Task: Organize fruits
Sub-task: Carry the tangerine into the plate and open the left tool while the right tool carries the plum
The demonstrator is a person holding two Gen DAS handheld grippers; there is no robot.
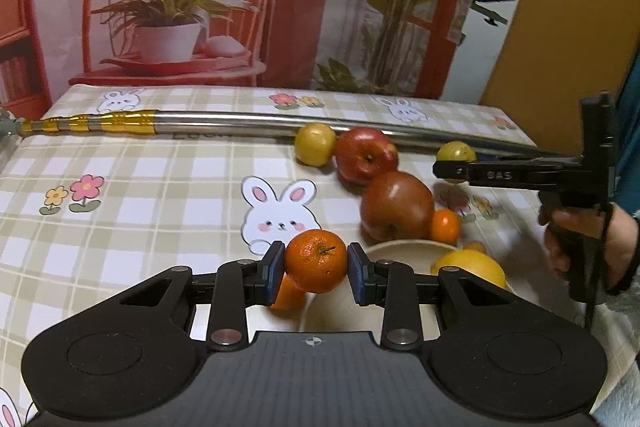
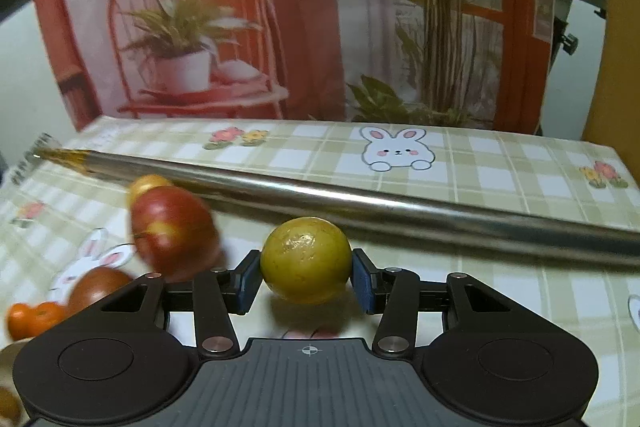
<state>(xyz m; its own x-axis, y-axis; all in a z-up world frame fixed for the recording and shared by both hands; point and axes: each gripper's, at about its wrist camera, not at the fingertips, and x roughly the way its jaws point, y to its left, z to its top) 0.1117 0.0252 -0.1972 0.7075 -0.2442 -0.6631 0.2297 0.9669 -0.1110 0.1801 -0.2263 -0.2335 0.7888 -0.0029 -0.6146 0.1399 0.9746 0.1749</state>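
Observation:
My left gripper is shut on a mandarin, its blue pads pressing both sides, just above the table beside a beige plate. Another orange fruit lies under it. A lemon rests on the plate. My right gripper is shut on a yellow-green round fruit that rests on the cloth near the metal pole. In the left wrist view that right gripper reaches in from the right, a hand holding it. Two red apples, a small orange and a yellow fruit lie in a row.
A long steel pole with gold bands lies across the far side of the checked rabbit-print tablecloth. A printed backdrop with a chair and plants hangs behind the table. Bare cloth stretches left of the fruit.

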